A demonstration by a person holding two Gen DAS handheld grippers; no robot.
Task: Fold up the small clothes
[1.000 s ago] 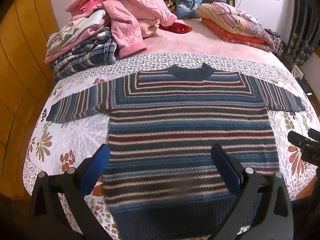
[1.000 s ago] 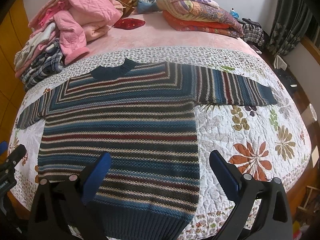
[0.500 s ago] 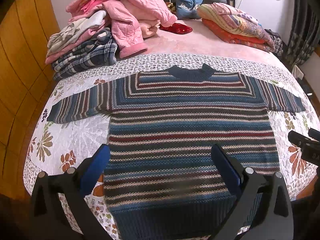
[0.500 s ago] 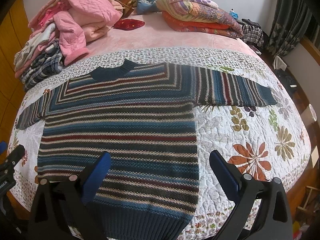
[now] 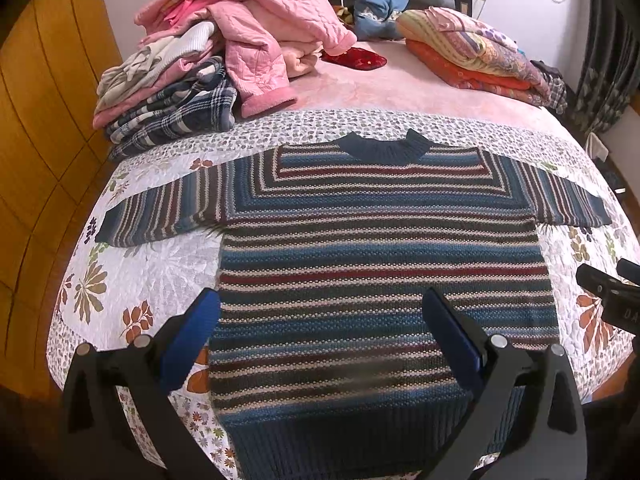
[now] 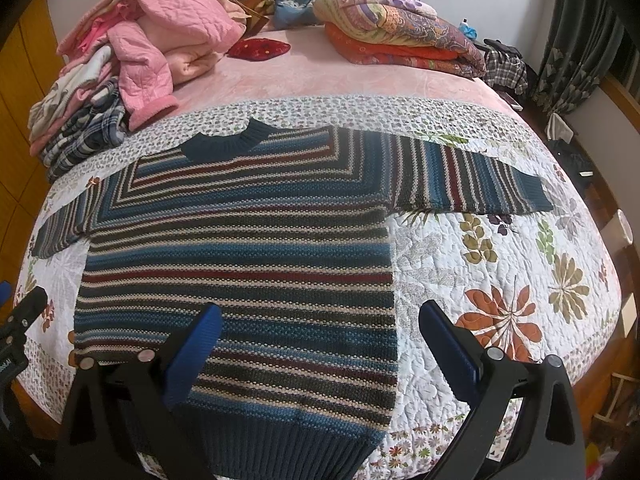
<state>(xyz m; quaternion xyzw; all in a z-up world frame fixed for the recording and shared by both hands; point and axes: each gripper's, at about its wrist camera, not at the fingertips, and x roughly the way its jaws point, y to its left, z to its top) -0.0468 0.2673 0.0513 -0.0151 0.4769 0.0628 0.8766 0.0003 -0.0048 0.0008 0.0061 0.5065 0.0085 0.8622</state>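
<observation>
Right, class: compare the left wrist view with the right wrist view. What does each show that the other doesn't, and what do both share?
Only the left wrist view shows the wooden panelled wall broadly, and the right gripper's tip at its edge.

Only the right wrist view shows the floor beside the bed, the white container, and the left gripper's tip.

Both share the striped sweater lying flat with sleeves spread on the floral quilt, the pink clothes pile, the folded quilts, and open blue-padded fingers.
</observation>
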